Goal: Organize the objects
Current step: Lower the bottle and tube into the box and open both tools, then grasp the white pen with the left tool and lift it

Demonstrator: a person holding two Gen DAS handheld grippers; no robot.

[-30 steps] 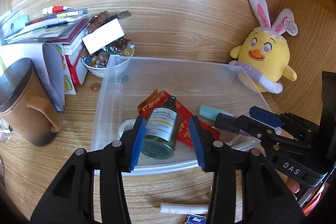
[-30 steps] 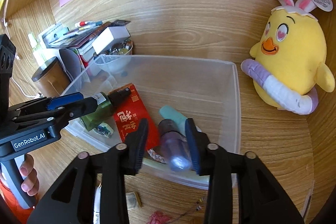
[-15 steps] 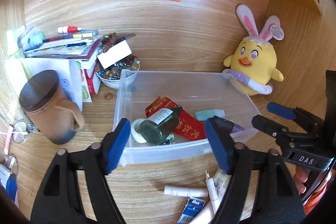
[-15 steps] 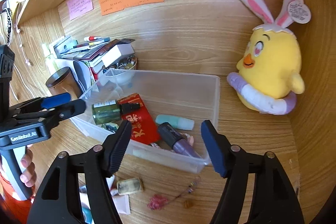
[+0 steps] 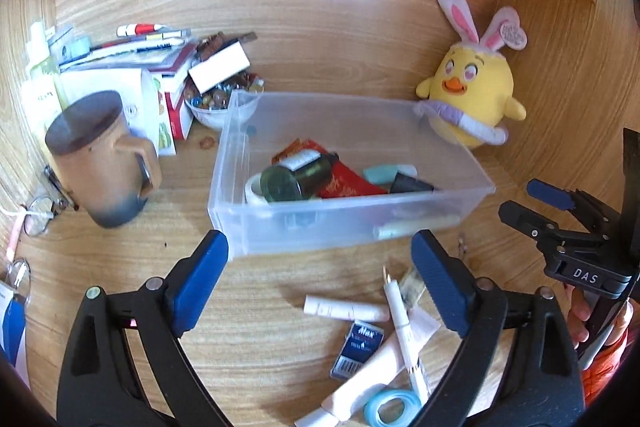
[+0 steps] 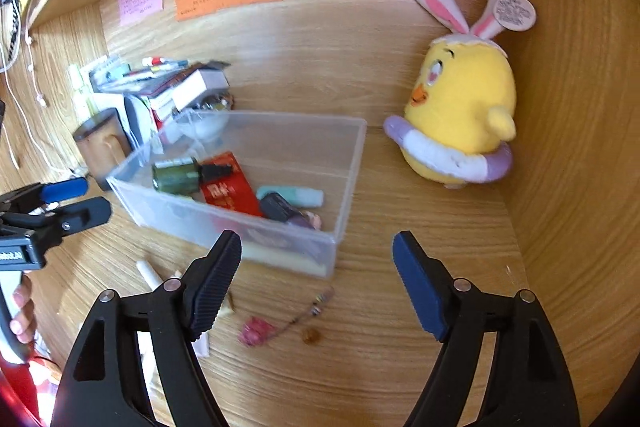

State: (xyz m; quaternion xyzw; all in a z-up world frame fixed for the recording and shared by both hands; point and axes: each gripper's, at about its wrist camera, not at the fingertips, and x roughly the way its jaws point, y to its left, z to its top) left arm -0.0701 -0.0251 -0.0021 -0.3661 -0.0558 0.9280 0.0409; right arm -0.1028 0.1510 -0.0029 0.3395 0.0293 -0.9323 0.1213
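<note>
A clear plastic bin (image 5: 340,227) (image 6: 224,223) stands on the wooden desk. Inside lie a green bottle (image 5: 296,179) (image 6: 176,177), a red packet (image 5: 348,183) (image 6: 230,191), a teal tube (image 5: 384,173) (image 6: 296,195) and a dark purple bottle (image 5: 410,183) (image 6: 284,211). My left gripper (image 5: 320,255) hovers in front of the bin's near wall, jaws opening, nothing between them. My right gripper (image 6: 318,247) is off the bin's right front corner, its jaws also opening and empty. On the desk before the bin lie a white tube (image 5: 346,309), a pen (image 5: 404,323) and a blue box (image 5: 358,345).
A yellow plush chick (image 5: 472,99) sits right of the bin against the side wall. A brown mug (image 5: 100,163), a bowl of beads (image 5: 218,105) and stacked books (image 5: 132,67) crowd the left. A blue tape roll (image 5: 392,407) and a pink trinket (image 6: 256,331) lie near the front.
Both grippers have let go inside the bin and drawn back out of it. Their jaws have spread wide. The green and purple bottles now lie loose in the bin.
</note>
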